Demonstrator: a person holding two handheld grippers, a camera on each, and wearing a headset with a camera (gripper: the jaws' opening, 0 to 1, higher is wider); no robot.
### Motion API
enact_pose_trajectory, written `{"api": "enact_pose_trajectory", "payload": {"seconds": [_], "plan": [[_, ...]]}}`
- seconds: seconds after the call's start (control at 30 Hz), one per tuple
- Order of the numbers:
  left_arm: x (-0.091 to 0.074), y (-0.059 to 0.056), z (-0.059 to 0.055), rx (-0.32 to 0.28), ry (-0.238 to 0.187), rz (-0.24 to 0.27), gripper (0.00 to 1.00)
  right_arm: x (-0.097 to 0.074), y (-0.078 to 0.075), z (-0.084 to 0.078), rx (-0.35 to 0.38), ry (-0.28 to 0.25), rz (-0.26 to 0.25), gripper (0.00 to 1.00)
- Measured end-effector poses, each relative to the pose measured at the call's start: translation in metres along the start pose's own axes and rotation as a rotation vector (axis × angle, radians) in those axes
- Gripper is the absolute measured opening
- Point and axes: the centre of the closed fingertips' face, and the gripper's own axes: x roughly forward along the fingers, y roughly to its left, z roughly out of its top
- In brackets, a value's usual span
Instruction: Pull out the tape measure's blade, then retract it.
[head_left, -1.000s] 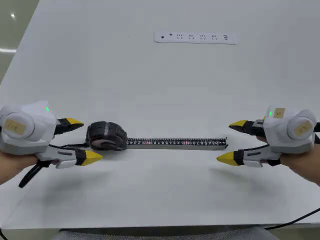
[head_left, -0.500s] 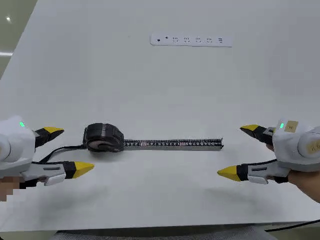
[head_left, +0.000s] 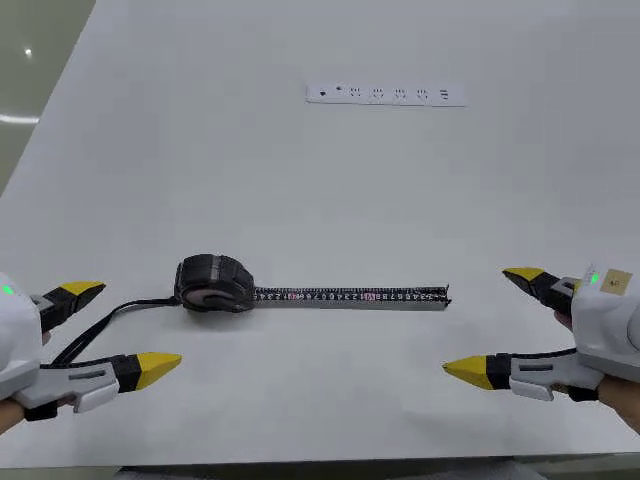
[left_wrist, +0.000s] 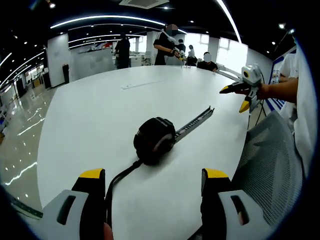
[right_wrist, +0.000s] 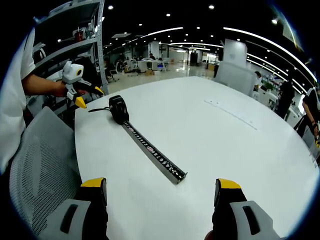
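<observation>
While both grippers are held clear of it, one black tape measure (head_left: 212, 284) is seen lying on a smooth white table (head_left: 300, 180), near the front edge in the head view. Its case is rounded and ribbed, with a paler round face on one side. One dark, narrow blade (head_left: 350, 296), printed with fine pale numerals, is drawn out flat across the table to the right. One thin black strap (head_left: 125, 306) is trailed from the case to the left.

Two grippers are counted, each of white plastic with two dark jaws tipped in pointed yellow. The left gripper (head_left: 139, 323) is held left of the case, its jaws spread wide with nothing between them. The right gripper (head_left: 476, 320) is held past the blade's end, apart from it, its jaws likewise spread and empty.

One long white power strip (head_left: 385, 94) with a row of sockets is laid flat at the far side of the table. A grey mesh chair back (right_wrist: 40, 165) is shown beside the table in the right gripper view.
</observation>
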Motion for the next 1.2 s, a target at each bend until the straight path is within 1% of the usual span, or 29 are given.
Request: {"api": "enact_pose_trajectory", "payload": {"seconds": [0.23, 0.37, 0.5, 0.63, 0.67, 0.83, 0.93, 1.1, 1.2], "plan": [[-0.014, -0.006, -0.010, -0.031, -0.009, 0.026, 0.77, -0.009, 0.007, -0.009, 0.015, 0.001, -0.006, 0.90], [-0.020, -0.010, -0.017, -0.029, -0.007, 0.041, 0.77, -0.015, 0.010, -0.015, 0.029, -0.001, -0.016, 0.91], [-0.025, -0.014, -0.019, -0.034, -0.016, 0.054, 0.78, -0.021, 0.016, -0.015, 0.036, -0.012, -0.026, 0.90], [-0.028, -0.017, -0.021, -0.042, -0.028, 0.072, 0.79, -0.023, 0.019, -0.017, 0.043, -0.016, -0.030, 0.90], [-0.028, -0.018, -0.021, -0.052, -0.029, 0.069, 0.78, -0.023, 0.020, -0.018, 0.050, -0.018, -0.029, 0.91], [-0.029, -0.023, -0.024, -0.061, -0.030, 0.069, 0.79, -0.023, 0.023, -0.020, 0.053, -0.020, -0.029, 0.90], [-0.029, -0.024, -0.024, -0.069, -0.033, 0.070, 0.79, -0.022, 0.025, -0.021, 0.057, -0.020, -0.028, 0.90], [-0.028, -0.026, -0.025, -0.067, -0.030, 0.072, 0.79, -0.022, 0.026, -0.023, 0.059, -0.018, -0.028, 0.90], [-0.027, -0.027, -0.024, -0.066, -0.034, 0.069, 0.79, -0.023, 0.027, -0.024, 0.065, -0.021, -0.028, 0.90]]}}
